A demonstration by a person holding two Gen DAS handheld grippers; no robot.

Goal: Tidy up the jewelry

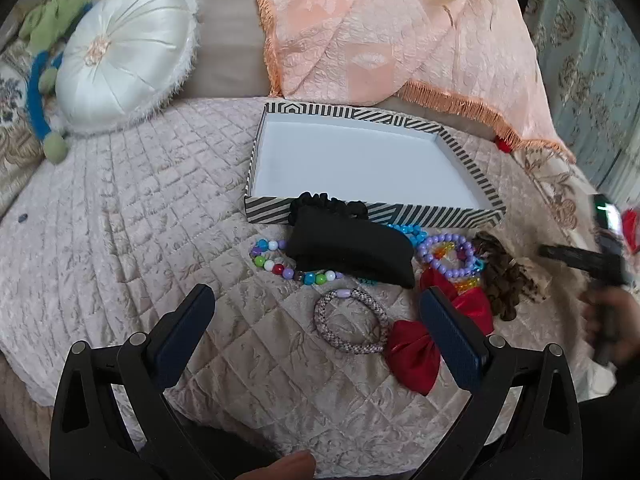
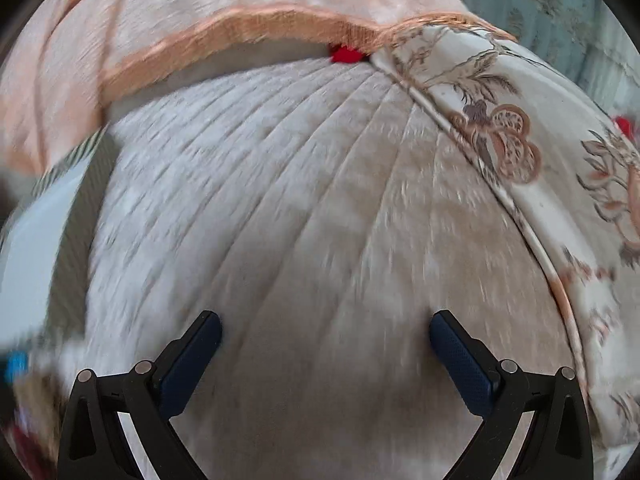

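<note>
Left gripper [image 1: 316, 320]: jaws wide apart, nothing held, above quilt [image 1: 140, 208] w/ rope bracelet [image 1: 351, 322] between fingers. Beyond: red bow [image 1: 416, 350], black pouch [image 1: 352, 250], bead bracelets [image 1: 280, 262]; striped tray [image 1: 372, 216] behind, vacant. Right gripper [image 2: 325, 340]: wide apart, nothing held, over bare quilt; view blurred.

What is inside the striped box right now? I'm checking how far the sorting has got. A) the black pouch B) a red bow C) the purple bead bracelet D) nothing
D: the box shows only its bare white floor; the bow, bracelet and pouch all lie on the quilt in front of it.
</note>
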